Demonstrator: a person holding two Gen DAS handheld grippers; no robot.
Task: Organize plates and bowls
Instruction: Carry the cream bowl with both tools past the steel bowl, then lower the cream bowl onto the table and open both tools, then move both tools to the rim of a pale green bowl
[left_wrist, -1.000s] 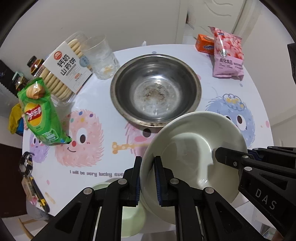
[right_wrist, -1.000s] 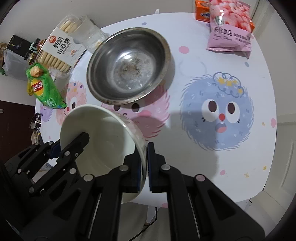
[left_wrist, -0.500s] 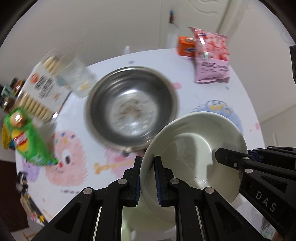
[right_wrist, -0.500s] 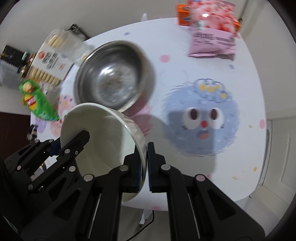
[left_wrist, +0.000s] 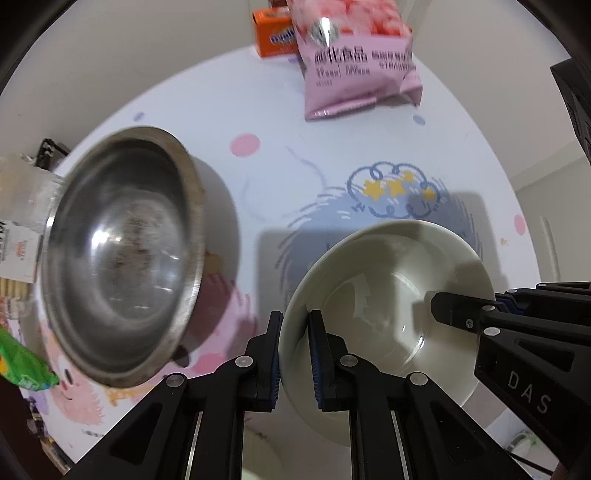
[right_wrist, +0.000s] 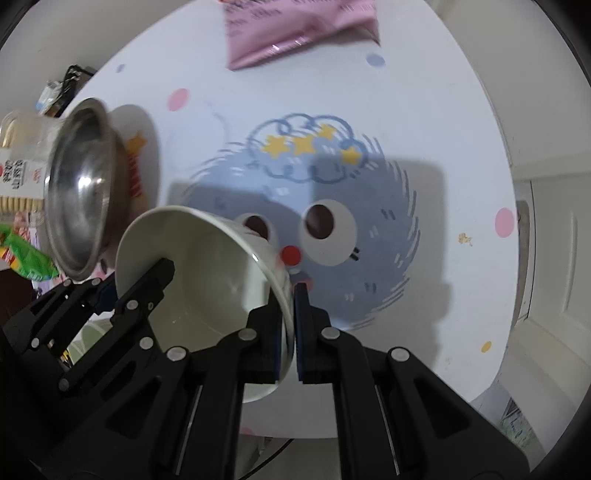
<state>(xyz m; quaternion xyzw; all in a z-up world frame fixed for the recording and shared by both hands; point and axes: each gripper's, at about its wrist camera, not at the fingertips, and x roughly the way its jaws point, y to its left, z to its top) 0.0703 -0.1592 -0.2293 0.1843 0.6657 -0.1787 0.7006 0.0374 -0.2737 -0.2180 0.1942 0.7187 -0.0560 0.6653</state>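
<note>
A white ceramic bowl (left_wrist: 391, 295) is held by both grippers above the round table. My left gripper (left_wrist: 295, 350) is shut on its left rim. My right gripper (right_wrist: 288, 325) is shut on its right rim; the bowl (right_wrist: 207, 280) shows there tilted, with the left gripper reaching in from the left. A large steel bowl (left_wrist: 122, 258) stands on the table to the left, also in the right wrist view (right_wrist: 79, 184). A pale green dish (right_wrist: 92, 336) lies below, mostly hidden by the left gripper.
The white table (right_wrist: 443, 122) has cartoon monsters printed on it. A pink snack bag (left_wrist: 354, 59) and an orange box (left_wrist: 275, 37) lie at the back. A biscuit pack (right_wrist: 18, 173), a glass (left_wrist: 29, 195) and a green crisp bag (left_wrist: 26, 365) stand left.
Both grippers have carried the white bowl to the right and forward, over the blue monster print. The steel bowl now sits far left in both views.
</note>
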